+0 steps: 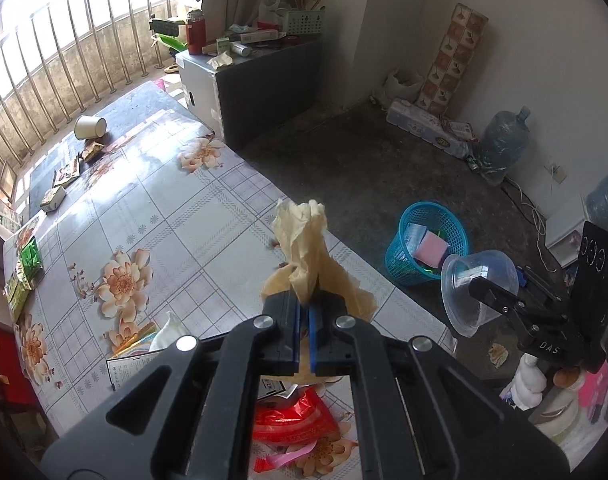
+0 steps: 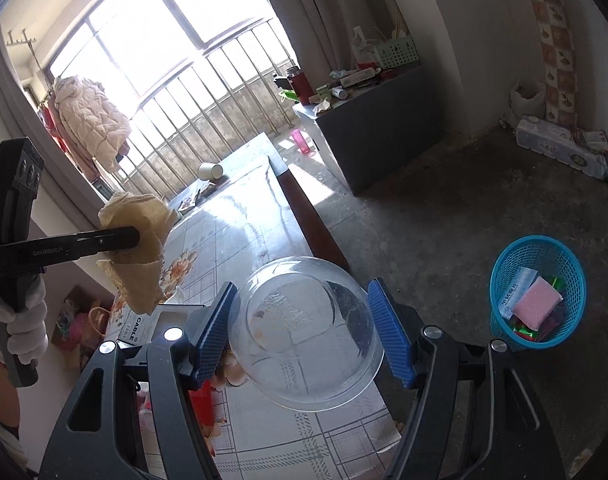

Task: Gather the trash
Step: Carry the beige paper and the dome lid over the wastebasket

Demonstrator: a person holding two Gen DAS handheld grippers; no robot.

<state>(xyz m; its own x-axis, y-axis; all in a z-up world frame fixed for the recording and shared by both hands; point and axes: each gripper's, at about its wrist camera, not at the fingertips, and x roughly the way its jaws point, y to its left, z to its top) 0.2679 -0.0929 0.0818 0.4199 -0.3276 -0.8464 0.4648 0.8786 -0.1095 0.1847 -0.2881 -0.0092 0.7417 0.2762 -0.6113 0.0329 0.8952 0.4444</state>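
Observation:
My left gripper (image 1: 304,316) is shut on a crumpled tan paper napkin (image 1: 304,240) and holds it above the flowered table (image 1: 164,208). It shows in the right wrist view (image 2: 138,238) at the left with the napkin (image 2: 144,216). My right gripper (image 2: 304,316) is shut on a clear plastic cup (image 2: 304,332) over the table's right edge; it appears in the left wrist view (image 1: 477,276) with the cup (image 1: 471,292). A blue mesh trash basket (image 1: 431,240) stands on the floor to the right of the table (image 2: 537,292), with trash inside.
More litter lies on the table: a tipped paper cup (image 1: 90,127), small packets (image 1: 68,172), green packets (image 1: 24,272), a red wrapper (image 1: 292,420). A grey cabinet (image 1: 264,92) stands beyond the table. A water jug (image 1: 503,140) and boxes stand by the wall.

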